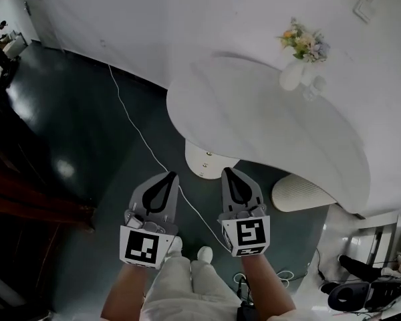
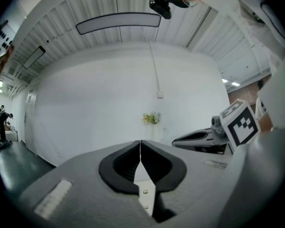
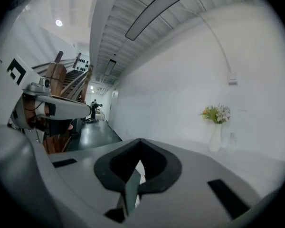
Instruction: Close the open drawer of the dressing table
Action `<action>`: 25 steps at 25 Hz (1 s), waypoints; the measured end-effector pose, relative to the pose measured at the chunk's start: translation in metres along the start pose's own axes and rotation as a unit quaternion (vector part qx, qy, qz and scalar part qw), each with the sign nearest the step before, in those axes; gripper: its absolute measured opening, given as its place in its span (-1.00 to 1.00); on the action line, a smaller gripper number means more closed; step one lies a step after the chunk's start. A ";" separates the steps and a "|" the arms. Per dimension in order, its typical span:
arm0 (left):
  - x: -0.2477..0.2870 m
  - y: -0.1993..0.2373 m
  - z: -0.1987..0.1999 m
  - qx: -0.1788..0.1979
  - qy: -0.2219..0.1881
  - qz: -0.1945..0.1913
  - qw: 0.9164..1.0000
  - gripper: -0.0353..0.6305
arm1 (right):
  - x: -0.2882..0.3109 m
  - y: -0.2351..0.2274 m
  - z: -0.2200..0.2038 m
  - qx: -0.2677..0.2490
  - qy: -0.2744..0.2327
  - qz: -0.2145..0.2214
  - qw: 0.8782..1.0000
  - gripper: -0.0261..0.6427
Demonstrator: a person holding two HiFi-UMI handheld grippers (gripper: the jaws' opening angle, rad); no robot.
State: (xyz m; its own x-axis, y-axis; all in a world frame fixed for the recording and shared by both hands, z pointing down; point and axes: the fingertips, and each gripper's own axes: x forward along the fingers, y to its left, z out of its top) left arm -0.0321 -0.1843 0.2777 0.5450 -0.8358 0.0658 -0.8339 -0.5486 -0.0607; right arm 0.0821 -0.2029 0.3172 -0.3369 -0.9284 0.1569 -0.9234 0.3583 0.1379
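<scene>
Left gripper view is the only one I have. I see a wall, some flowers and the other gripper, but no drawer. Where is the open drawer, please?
Observer: In the head view the drawer sticks out from under the front edge of the dressing table, just ahead of the right claw.
Operator: Is that claw open or shut?
Observer: Shut. The right gripper view shows its jaws together with nothing between them.
Operator: Does anything stand near the drawer?
Observer: Yes. What looks like a white ribbed stool stands to the right of the drawer, partly under the table edge.
</scene>
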 end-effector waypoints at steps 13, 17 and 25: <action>-0.002 -0.002 0.075 0.035 -0.044 -0.012 0.998 -0.84 | -0.051 -0.046 0.077 0.001 -0.024 -0.054 0.998 -0.93; 0.001 -0.002 0.097 0.040 -0.070 -0.010 0.997 -0.84 | -0.072 -0.062 0.101 -0.003 -0.040 -0.076 0.996 -0.93; 0.001 -0.003 0.138 0.061 -0.114 -0.004 0.992 -0.84 | -0.111 -0.099 0.144 -0.035 -0.079 -0.121 0.989 -0.93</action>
State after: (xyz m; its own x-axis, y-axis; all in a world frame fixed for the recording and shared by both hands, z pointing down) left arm -0.0173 -0.1863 0.1409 0.5685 -0.8071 -0.1590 -0.8204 -0.5422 -0.1815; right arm 0.1845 -0.1495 0.1456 -0.1364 -0.9897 -0.0423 -0.9674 0.1239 0.2207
